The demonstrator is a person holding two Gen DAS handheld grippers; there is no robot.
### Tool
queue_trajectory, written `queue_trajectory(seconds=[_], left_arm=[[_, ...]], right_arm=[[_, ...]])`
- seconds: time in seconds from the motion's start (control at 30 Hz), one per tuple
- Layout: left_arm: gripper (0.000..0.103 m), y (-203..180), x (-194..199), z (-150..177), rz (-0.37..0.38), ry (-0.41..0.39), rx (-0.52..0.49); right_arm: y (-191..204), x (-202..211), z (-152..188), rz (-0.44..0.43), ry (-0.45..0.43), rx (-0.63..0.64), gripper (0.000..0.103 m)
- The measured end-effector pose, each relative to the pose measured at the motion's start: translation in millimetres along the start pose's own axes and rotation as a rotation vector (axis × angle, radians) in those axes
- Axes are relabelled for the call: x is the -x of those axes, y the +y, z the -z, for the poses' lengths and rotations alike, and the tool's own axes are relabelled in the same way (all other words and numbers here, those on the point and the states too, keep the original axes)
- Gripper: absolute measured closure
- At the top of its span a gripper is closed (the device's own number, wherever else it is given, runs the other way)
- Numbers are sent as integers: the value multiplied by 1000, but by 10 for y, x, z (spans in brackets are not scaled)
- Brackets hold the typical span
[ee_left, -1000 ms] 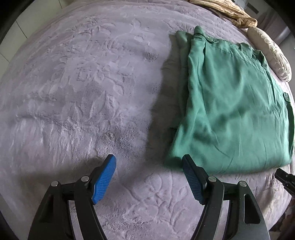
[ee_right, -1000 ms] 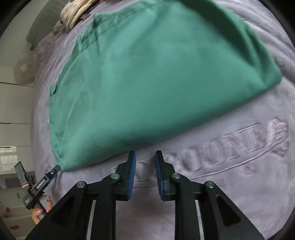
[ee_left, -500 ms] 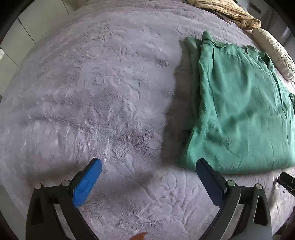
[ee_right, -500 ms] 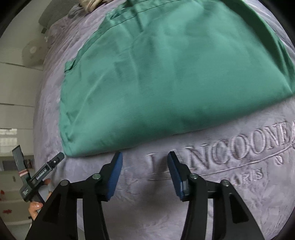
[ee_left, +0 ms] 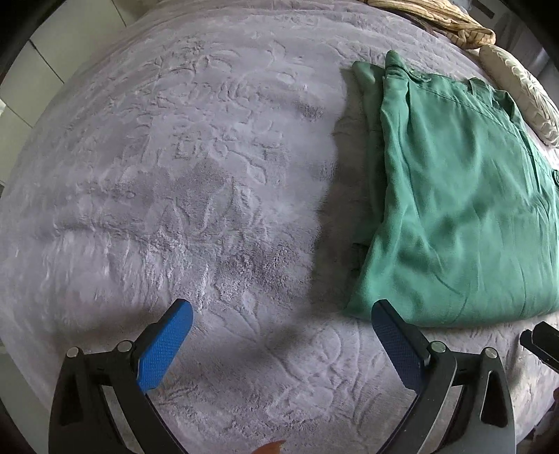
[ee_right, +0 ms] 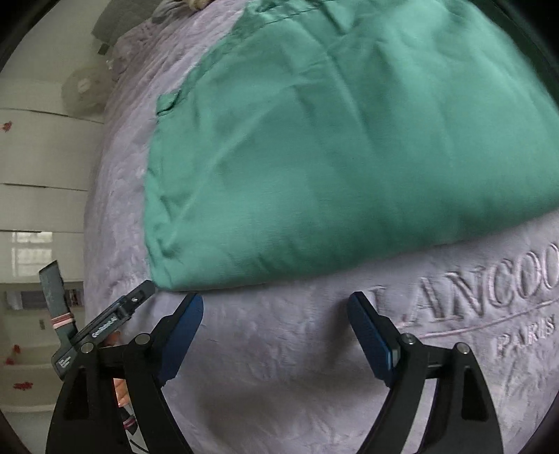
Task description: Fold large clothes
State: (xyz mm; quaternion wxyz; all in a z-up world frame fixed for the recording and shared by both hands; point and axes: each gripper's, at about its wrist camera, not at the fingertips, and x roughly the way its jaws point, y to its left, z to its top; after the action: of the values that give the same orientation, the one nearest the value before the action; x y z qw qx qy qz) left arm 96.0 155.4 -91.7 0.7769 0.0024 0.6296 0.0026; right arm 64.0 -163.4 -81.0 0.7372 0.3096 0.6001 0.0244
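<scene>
A green garment (ee_left: 461, 209) lies folded flat on the lilac plush bedspread (ee_left: 195, 181), at the right in the left wrist view; it fills the upper part of the right wrist view (ee_right: 349, 146). My left gripper (ee_left: 279, 335) is open and empty, just left of the garment's near corner. My right gripper (ee_right: 276, 321) is open and empty, hovering over the bedspread (ee_right: 279, 366) just short of the garment's near edge. The left gripper's tip (ee_right: 136, 300) shows by the garment's near left corner in the right wrist view.
A beige bundle of cloth (ee_left: 447, 21) and a patterned pillow (ee_left: 524, 94) lie at the far right of the bed. Embossed lettering (ee_right: 489, 279) marks the bedspread near my right gripper. White cabinets (ee_right: 38, 157) and a fan (ee_right: 84, 87) stand beyond the bed's left edge.
Both grippers have opened wide; the right one was nearly shut a second ago. The right gripper has moved toward the garment's near left corner.
</scene>
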Motion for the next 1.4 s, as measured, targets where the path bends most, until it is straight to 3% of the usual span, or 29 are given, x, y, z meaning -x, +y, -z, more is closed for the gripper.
queue_trajectory(seconds=[0.27, 0.43, 1.4], left_arm=[[1, 28, -96, -81, -9, 6, -14], [1, -2, -97, -123, -56, -5, -41], [1, -62, -163, -241, -86, -12, -111]], right_arm=[[182, -193, 46, -68, 31, 7, 14], [171, -271, 55, -113, 49, -37, 14], [227, -362, -1, -74, 62, -41, 14]])
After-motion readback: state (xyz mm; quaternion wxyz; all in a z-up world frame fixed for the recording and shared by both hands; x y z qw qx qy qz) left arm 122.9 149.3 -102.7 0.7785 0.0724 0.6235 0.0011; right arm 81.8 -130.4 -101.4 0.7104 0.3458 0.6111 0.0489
